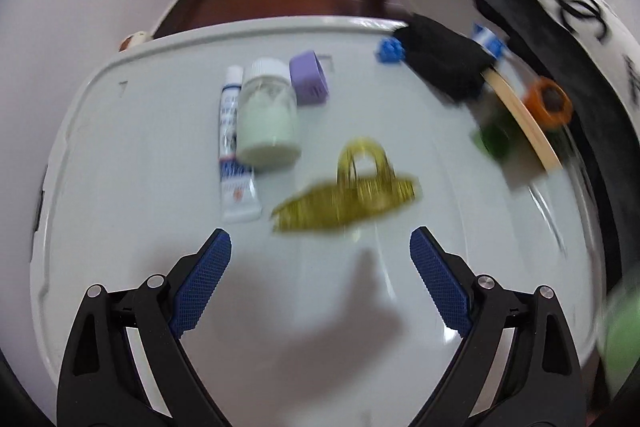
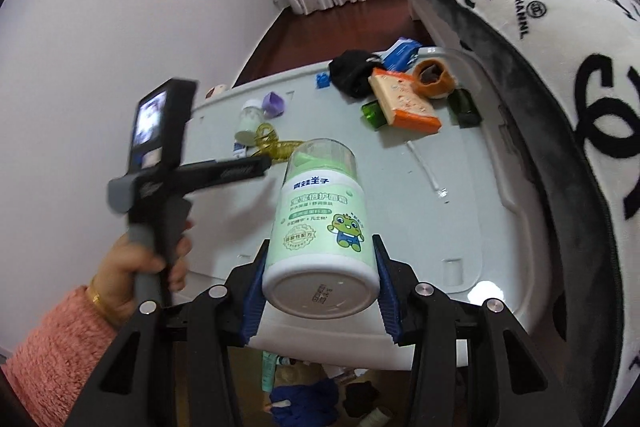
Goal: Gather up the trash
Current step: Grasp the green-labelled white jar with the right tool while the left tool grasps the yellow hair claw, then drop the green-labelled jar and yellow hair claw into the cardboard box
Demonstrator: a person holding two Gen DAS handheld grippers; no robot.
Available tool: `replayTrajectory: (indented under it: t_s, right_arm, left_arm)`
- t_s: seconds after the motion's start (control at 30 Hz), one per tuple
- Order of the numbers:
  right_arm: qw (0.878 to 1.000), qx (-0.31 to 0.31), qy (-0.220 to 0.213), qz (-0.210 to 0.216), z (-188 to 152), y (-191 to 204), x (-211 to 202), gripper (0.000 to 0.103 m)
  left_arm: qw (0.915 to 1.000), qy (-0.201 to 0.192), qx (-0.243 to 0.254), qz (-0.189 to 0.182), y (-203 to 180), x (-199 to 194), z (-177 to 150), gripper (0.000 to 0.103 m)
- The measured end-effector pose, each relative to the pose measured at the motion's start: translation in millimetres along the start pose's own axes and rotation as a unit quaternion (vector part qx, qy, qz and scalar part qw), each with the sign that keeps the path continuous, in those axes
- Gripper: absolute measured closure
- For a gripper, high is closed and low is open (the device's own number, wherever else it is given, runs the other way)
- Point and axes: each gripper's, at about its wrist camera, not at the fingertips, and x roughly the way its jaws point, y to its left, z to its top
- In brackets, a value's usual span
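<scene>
My left gripper (image 1: 320, 251) is open and empty above the white plastic lid (image 1: 140, 155), just short of a gold ribbon (image 1: 348, 199). Beyond it lie a small white jar (image 1: 268, 115), a white tube (image 1: 236, 147) and a purple cap (image 1: 308, 77). My right gripper (image 2: 320, 279) is shut on a green and white cream jar (image 2: 320, 219), held tilted over the lid's near edge. The left gripper (image 2: 240, 167) also shows in the right wrist view, near the ribbon (image 2: 276, 143).
At the lid's far right lie a black cloth (image 2: 354, 73), a blue brick (image 2: 321, 81), an orange-edged sponge block (image 2: 404, 103), an orange roll (image 2: 434, 75) and green glass pieces (image 2: 374, 115). A printed cushion (image 2: 540, 39) borders the right side. Below the near edge lies a pile of items (image 2: 312, 391).
</scene>
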Motion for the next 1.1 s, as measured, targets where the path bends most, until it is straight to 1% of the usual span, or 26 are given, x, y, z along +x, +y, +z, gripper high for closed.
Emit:
replayTrajectory:
  t_s: [0.03,0.07,0.1,0.13,0.17,0.23,0.27,0.33,0.4,0.43,0.47,0.57,0.63,0.7,0.77,0.8,0.87,0.97,1.03,1.1]
  right_arm:
    - [1.0,0.006,0.002,0.007,1.4,-2.7,0.8,0.056]
    - [1.0,0.008,0.003,0.011,2.6,-4.4,2.1,0.056]
    - [1.0,0.008,0.003,0.011,3.7,-5.2,3.5,0.056]
    - [1.0,0.007,0.004,0.01,4.9,-5.3,5.1,0.056]
    - [1.0,0.008,0.003,0.012,5.6,-5.6,5.3,0.056]
    - [1.0,0.008,0.0,0.019,6.4,-6.1,4.7,0.056]
    - [1.0,0.009,-0.002,0.021,6.6,-6.1,3.4,0.056]
    - [1.0,0.008,-0.004,0.023,6.4,-5.5,2.8,0.056]
    - [1.0,0.005,-0.005,0.02,5.8,-4.1,3.5,0.056]
    - [1.0,0.004,-0.006,0.017,5.0,-3.1,3.7,0.056]
    - [1.0,0.003,-0.007,0.015,4.3,-2.4,3.6,0.057]
    - [1.0,-0.001,-0.007,0.005,1.0,1.4,4.0,0.057]
    - [1.0,-0.008,-0.006,0.001,-2.9,7.7,5.4,0.057]
    - [1.0,-0.023,-0.007,-0.002,-8.1,17.6,5.4,0.057]
    - [0.999,-0.036,-0.006,0.005,-16.0,29.3,4.2,0.057]
    - [0.999,-0.042,-0.005,0.009,-23.0,35.2,3.3,0.057]
    - [0.999,-0.045,0.002,0.017,-36.1,41.3,3.0,0.057]
    - [0.998,-0.054,0.018,0.024,-63.7,49.2,4.8,0.057]
    - [0.997,-0.06,0.031,0.024,-83.1,51.7,5.9,0.057]
    - [0.996,-0.062,0.056,0.022,-106.2,51.1,11.6,0.057]
  left_arm:
    - [1.0,-0.003,-0.006,0.006,-4.2,6.4,6.3,0.017]
    - [0.9999,-0.003,-0.009,0.006,-7.7,12.0,10.6,0.022]
    - [0.9998,0.006,-0.009,0.016,-10.8,21.7,15.0,0.04]
    - [0.9996,0.015,-0.012,0.022,-10.9,27.9,16.5,0.046]
    - [0.9993,0.012,-0.012,0.032,-11.6,29.7,17.4,0.052]
    - [0.9995,0.001,-0.018,0.024,-12.6,22.7,18.2,0.074]
    - [0.9995,0.001,-0.019,0.025,-13.4,20.1,17.7,0.077]
    - [0.9998,0.003,-0.019,0.003,-13.6,10.1,14.1,0.077]
    - [0.9999,-0.004,-0.008,0.008,-15.1,-2.3,9.2,0.077]
    - [0.9999,-0.009,-0.007,0.005,-13.4,-12.1,5.4,0.077]
    - [0.9999,-0.009,-0.01,-0.007,-10.1,-22.2,1.2,0.077]
    - [0.9997,-0.02,-0.006,-0.013,-1.9,-55.4,-17.2,0.077]
    - [0.9995,-0.027,0.006,-0.016,4.9,-80.9,-40.8,0.077]
    - [0.9994,-0.027,0.02,-0.007,12.1,-101.2,-64.5,0.077]
    - [0.9995,-0.016,0.018,-0.019,26.5,-116.1,-90.5,0.077]
    - [0.9997,-0.012,0.013,-0.017,33.5,-121.7,-101.9,0.077]
    - [0.9997,0.0,0.004,-0.023,50.8,-134.9,-134.5,0.077]
    - [0.9993,0.019,-0.008,-0.03,66.5,-143.1,-172.2,0.077]
    - [0.999,0.034,-0.002,-0.029,69.9,-144.2,-198.4,0.077]
    - [0.9976,0.061,0.01,-0.03,68.8,-137.3,-223.0,0.077]
